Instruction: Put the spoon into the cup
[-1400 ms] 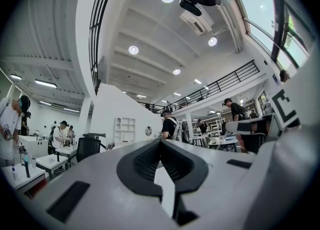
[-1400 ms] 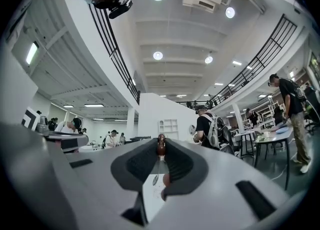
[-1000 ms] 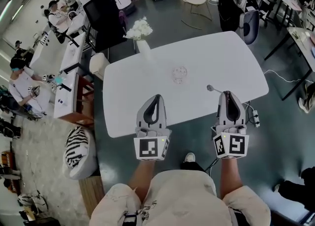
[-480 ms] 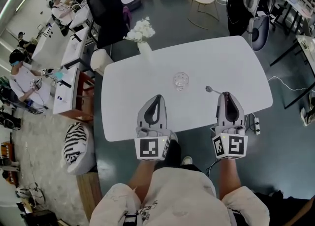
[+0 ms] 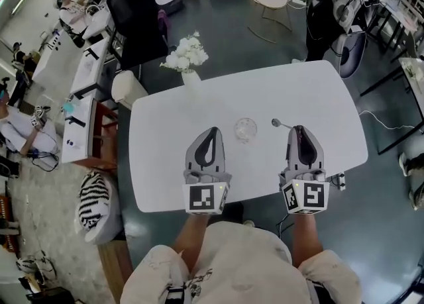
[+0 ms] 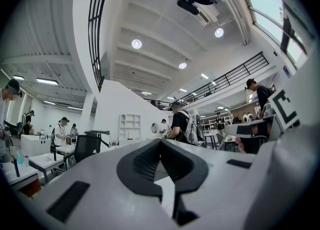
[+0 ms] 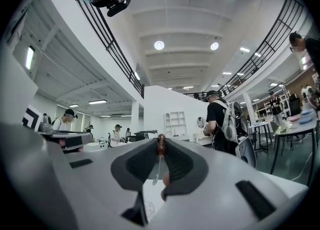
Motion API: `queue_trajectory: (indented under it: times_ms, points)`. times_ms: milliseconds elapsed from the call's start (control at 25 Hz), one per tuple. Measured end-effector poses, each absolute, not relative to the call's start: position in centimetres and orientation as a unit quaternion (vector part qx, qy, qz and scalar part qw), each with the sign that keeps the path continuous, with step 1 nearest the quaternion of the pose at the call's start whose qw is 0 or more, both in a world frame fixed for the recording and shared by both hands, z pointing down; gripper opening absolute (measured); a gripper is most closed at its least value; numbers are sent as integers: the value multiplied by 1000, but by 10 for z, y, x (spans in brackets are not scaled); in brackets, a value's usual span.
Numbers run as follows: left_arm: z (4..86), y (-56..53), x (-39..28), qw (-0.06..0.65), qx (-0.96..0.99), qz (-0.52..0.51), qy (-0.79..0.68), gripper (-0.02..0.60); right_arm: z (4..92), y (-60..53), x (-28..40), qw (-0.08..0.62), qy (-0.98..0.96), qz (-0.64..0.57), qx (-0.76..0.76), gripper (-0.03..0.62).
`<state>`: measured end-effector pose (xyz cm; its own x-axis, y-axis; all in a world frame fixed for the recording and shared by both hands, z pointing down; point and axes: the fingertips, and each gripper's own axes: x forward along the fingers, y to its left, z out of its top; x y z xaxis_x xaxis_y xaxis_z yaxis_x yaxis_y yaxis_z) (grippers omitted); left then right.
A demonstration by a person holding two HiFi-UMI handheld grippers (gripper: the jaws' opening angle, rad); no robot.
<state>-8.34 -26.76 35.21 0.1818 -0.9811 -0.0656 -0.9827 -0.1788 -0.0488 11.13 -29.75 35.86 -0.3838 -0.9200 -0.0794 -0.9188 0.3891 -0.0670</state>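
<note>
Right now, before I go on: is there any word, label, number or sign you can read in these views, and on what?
No readable text anywhere.
The left cube and right cube: black-and-white square markers only, no letters or digits.
The cup, spoon and table: no print shows.
Anything farther back in the room: too small to read.

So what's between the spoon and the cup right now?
Nothing. In the head view only bare white table separates the spoon, held in the right gripper, from the cup.
</note>
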Motion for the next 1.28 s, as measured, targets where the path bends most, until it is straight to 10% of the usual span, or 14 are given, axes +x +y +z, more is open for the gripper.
queue_trajectory:
  times_ms: [1280]
  points:
    - [540,-401,-152,-84,-798,-58,594,3,580,-407,-14,-135,828,-187,-511,26]
